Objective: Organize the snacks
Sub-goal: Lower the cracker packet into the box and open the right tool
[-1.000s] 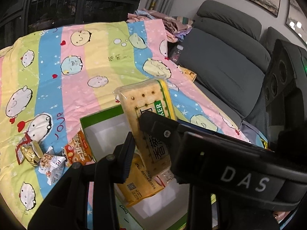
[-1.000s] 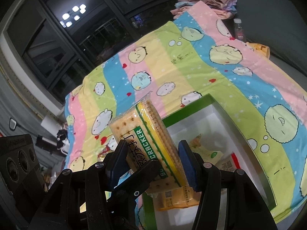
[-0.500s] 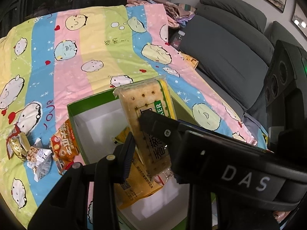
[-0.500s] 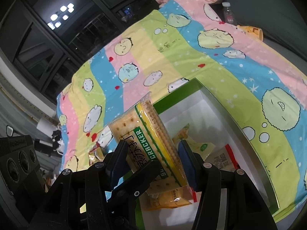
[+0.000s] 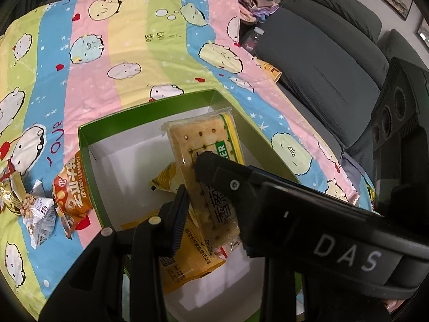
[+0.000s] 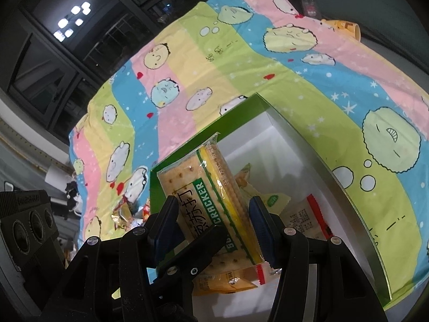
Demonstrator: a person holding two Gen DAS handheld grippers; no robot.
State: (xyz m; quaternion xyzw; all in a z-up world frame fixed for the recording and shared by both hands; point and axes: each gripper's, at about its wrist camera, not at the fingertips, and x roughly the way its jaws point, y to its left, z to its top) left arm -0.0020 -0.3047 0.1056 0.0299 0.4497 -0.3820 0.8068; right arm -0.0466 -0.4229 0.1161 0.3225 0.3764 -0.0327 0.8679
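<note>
A clear-wrapped pack of soda crackers (image 5: 203, 147) (image 6: 211, 187) with a green "CRACKER" stripe is held upright by both grippers together. My left gripper (image 5: 195, 187) is shut on its flat faces. My right gripper (image 6: 213, 214) is shut on its narrow sides, blue pads pressing the wrapper. The pack hangs over the white inside of an open green box (image 5: 147, 110) (image 6: 203, 131). In the box lie a yellow packet (image 5: 187, 255) and a red-and-white packet (image 6: 305, 214). The pack's lower end is hidden behind the fingers.
The box rests on a striped cartoon blanket (image 5: 128, 40). Left of it lie an orange seed packet (image 5: 72, 196), a small nut pouch (image 5: 37, 214) and a gold wrapper (image 5: 8, 196). A grey sofa (image 5: 321, 67), a bottle (image 5: 252, 37) and a yellow cup (image 6: 346, 26) are to the right.
Both grippers have sunk with the cracker pack and tipped further down. The box has grown larger in both views, and the pack now hangs in front of its inside.
</note>
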